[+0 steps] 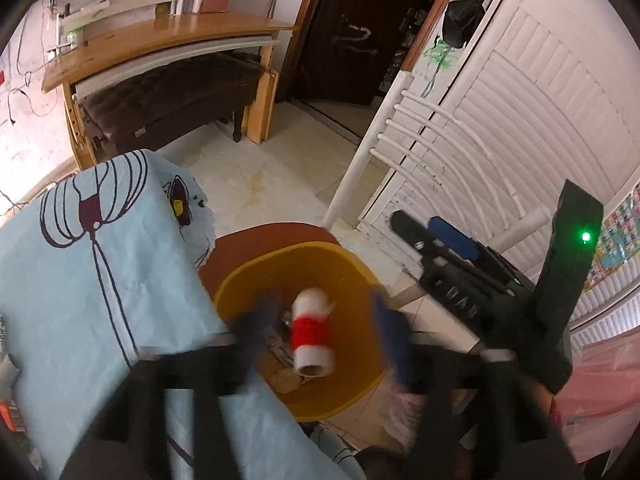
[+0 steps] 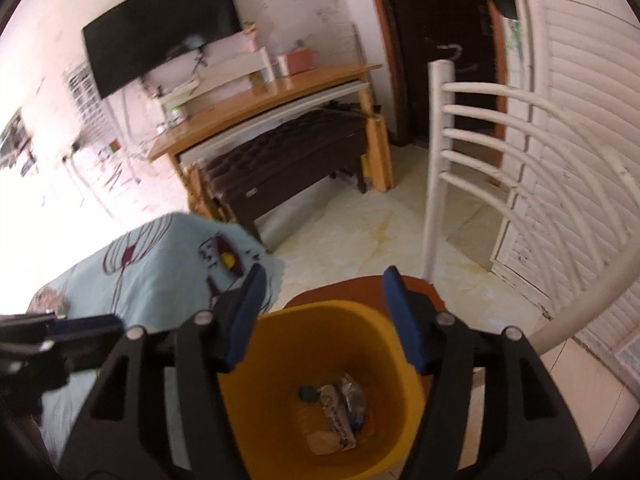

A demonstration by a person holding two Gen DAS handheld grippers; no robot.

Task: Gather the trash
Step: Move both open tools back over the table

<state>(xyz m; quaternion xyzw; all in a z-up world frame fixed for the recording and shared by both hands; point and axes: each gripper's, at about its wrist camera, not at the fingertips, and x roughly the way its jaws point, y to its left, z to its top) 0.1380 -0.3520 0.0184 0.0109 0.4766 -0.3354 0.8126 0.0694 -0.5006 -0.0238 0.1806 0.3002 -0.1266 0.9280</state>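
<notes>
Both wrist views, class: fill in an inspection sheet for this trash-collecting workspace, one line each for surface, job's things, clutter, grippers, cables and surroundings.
Surface: pale tiled floor; a table under a light blue cloth stands beside the bin.
Job's things: yellow bin on a reddish-brown chair seat, with wrappers at the bottom; a white tube with a red band shows between the open left fingers, seemingly loose over the bin.
Clutter: boxes on the wooden desk.
Grippers: left gripper open, blurred; right gripper open, empty, over the bin.
Cables: wires on the wall.
Surroundings: wall screen, dark bench, dark doorway, white slatted doors.
</notes>
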